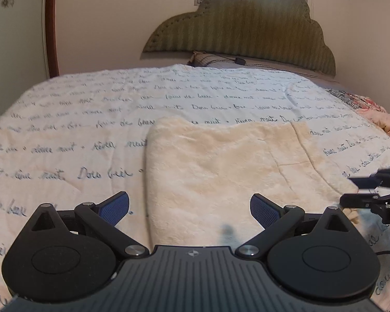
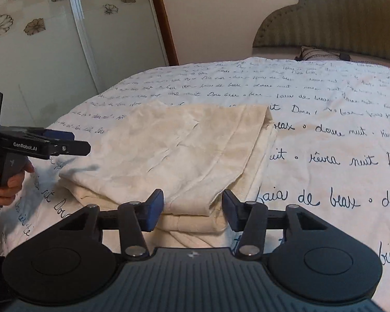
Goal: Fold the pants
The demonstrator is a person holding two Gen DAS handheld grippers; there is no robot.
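Cream fleece pants (image 2: 174, 150) folded near bed (image 1: 91, 119) front edge, left gripper (image 1: 189, 212) spread wide and empty, right gripper (image 2: 192, 208) half-parted astride their near fold, gripping nothing.

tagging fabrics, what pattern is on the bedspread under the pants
White quilted bedspread printed with rows of dark blue cursive handwriting; clearest in the right wrist view.

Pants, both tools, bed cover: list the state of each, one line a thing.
Pants: cream, folded into a layered stack, lying flat on the bed cover.
Left tool: jaws wide open, nothing between them, above the near edge of the pants.
Right tool: jaws partly open around the near folded edge; pads not pressing on it.
Bed cover: spread flat, white with blue script.
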